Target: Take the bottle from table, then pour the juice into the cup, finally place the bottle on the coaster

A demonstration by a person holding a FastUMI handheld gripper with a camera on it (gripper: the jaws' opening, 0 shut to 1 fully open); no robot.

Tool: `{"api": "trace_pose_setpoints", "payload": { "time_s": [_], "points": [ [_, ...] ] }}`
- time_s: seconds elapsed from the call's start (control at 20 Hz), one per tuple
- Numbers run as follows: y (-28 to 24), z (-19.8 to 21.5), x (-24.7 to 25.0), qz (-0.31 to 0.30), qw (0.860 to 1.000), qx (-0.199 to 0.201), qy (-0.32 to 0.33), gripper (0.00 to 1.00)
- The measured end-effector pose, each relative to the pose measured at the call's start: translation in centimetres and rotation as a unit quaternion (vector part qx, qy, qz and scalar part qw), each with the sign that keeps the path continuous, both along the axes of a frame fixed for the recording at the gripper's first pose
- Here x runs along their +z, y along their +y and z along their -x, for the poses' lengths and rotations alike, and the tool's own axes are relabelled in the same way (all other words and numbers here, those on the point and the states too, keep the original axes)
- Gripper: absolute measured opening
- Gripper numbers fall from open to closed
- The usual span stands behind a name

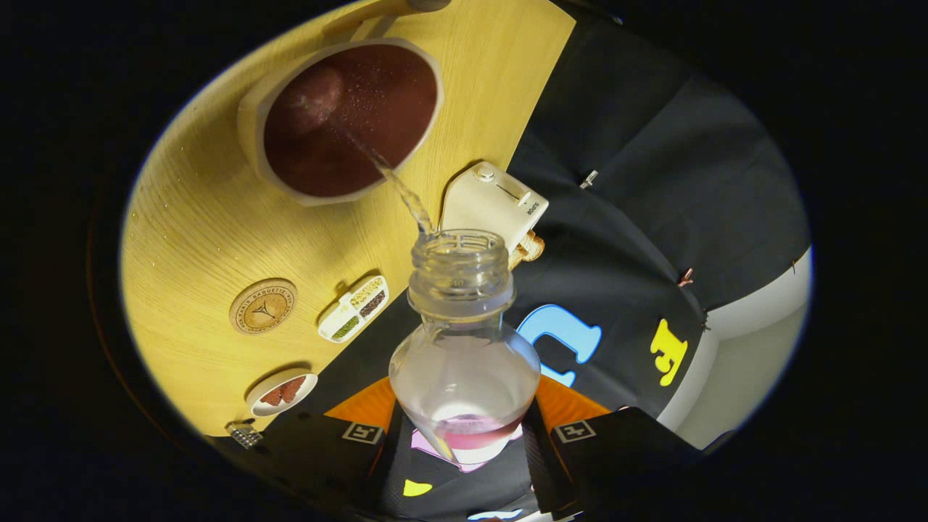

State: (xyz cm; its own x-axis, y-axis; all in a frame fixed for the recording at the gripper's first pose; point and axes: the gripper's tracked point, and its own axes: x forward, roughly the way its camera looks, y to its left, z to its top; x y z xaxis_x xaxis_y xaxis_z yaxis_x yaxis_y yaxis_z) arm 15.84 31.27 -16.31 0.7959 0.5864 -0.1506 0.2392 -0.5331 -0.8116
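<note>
On the pale wooden table (196, 217), gripper (464, 435) clamps the clear plastic bottle (464, 362); its neck points ahead toward the white cup (348, 116), round wooden coaster (262, 306) off beside

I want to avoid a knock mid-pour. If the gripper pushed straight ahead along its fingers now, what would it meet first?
The gripper is shut on the bottle, so the bottle's mouth leads. Just beyond it sits the white toaster, probably the first contact; the cup lies off to one side. Depth is hard to judge.
</note>
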Motion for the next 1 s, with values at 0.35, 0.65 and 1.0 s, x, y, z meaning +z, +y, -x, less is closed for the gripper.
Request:
{"api": "trace_pose_setpoints", "payload": {
  "time_s": [0.35,0.65,1.0],
  "points": [
    [1.1,0.4,0.7,0.033,0.999,0.031,-0.025,0.7],
    [0.8,0.6,1.0,0.044,0.998,0.034,-0.032,0.7],
    [1.3,1.6,1.2,0.044,0.997,0.045,-0.034,0.7]
  ]
}}
